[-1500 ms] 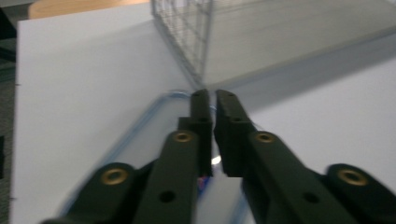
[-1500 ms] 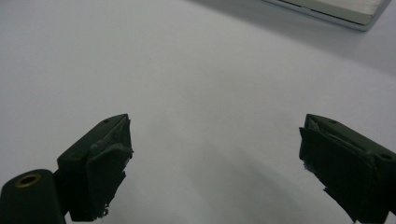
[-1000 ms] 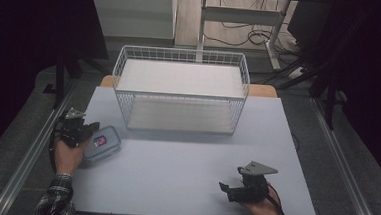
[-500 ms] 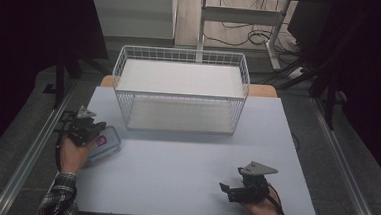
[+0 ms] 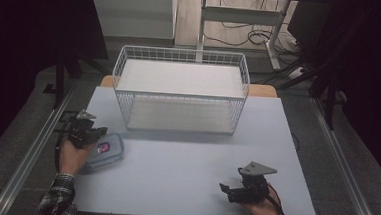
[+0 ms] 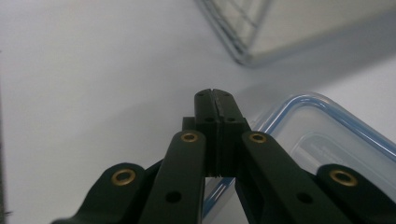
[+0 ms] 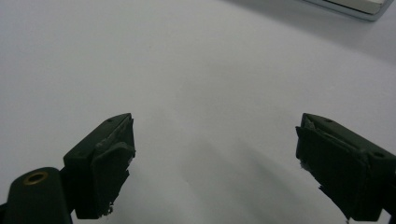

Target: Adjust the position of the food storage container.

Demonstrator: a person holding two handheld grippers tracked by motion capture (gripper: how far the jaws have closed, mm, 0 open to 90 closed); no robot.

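White worktop (image 5: 184,172) holds a wire basket (image 5: 181,94) and a clear box (image 5: 106,150) near its left edge. Left gripper (image 5: 88,131) fingers are pressed together just over the box, so they could bump and slide it. Right gripper (image 5: 233,190) fingers are spread, holding nothing

Left claw (image 6: 215,100): black jaws, brass-coloured rivets, ridged pads. Right claw (image 7: 215,163): black, chipped pad edges, grey three-cornered plate (image 5: 258,168) on top. Plaid sleeve (image 5: 56,202) on left forearm.
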